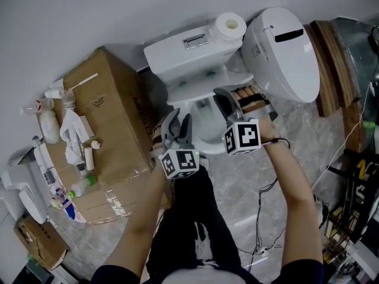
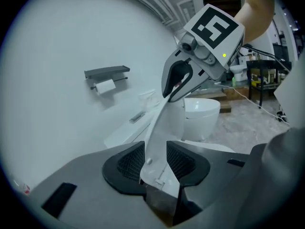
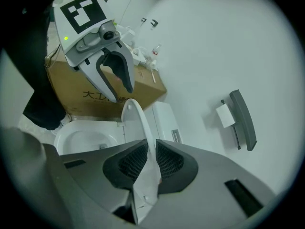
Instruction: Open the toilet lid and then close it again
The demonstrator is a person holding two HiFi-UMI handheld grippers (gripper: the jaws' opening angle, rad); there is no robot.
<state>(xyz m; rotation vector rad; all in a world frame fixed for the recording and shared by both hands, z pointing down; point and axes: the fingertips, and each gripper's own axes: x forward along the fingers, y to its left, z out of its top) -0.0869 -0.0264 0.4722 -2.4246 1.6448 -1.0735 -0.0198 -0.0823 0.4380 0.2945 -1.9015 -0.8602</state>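
Note:
The white toilet lid (image 1: pixel 206 116) stands half raised above the bowl (image 3: pixel 88 140), both grippers at its free edge. My right gripper (image 1: pixel 238 103) is shut on the lid, its edge (image 3: pixel 139 123) pinched between the mesh pads (image 3: pixel 169 161). In the left gripper view the lid edge (image 2: pixel 159 132) runs between the jaws of my left gripper (image 2: pixel 157 163), which stand open with a gap on each side. That view also has the right gripper (image 2: pixel 178 87) clamped further up the edge. From the right gripper view, the left gripper (image 3: pixel 119 82) sits at the lid's top rim.
The tank (image 1: pixel 180 55) carries a toilet roll (image 1: pixel 230 25). A second white toilet (image 1: pixel 284 52) stands to the right. A cardboard box (image 1: pixel 115 102) with several small bottles is on the left. A paper holder (image 3: pixel 238 118) hangs on the wall. Cables lie on the floor (image 1: pixel 266 188).

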